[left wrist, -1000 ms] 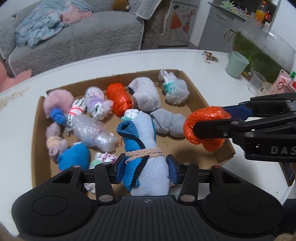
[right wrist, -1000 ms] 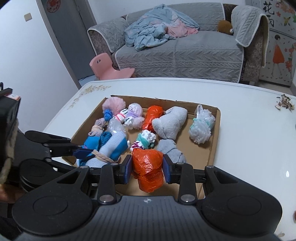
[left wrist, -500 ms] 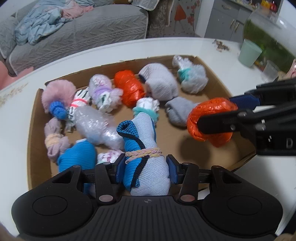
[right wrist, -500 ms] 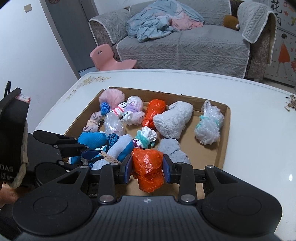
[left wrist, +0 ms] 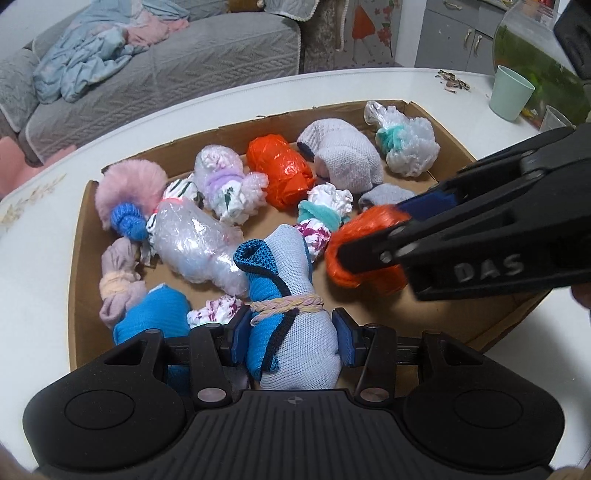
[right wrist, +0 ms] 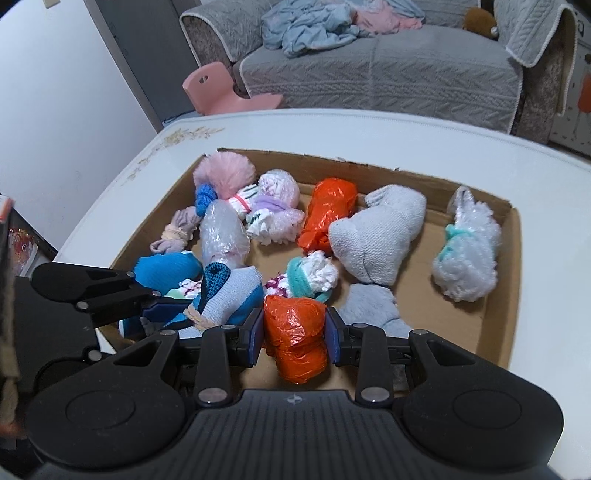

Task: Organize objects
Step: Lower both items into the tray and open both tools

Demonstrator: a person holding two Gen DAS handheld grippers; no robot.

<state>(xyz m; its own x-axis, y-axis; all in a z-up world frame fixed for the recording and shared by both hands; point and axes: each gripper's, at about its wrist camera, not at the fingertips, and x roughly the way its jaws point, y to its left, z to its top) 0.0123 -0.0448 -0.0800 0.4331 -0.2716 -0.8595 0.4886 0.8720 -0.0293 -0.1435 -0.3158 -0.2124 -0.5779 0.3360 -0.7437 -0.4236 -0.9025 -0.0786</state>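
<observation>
On the white table (right wrist: 546,221) sits a cardboard box (right wrist: 511,266) already holding about a dozen bundles, while the left gripper (left wrist: 288,341) clamps a blue-and-white sock roll (left wrist: 295,332) and the right gripper (right wrist: 295,332) an orange bag bundle (right wrist: 295,336) above it, neither yet placed.

A grey sofa (right wrist: 388,70) stands behind the white table (right wrist: 546,221), with a heap of blue and pink clothes (right wrist: 332,26) on its seat. A pink child's chair (right wrist: 221,92) sits beside it. A mint green cup (left wrist: 511,92) stands on the table before a fish tank (left wrist: 535,62).
</observation>
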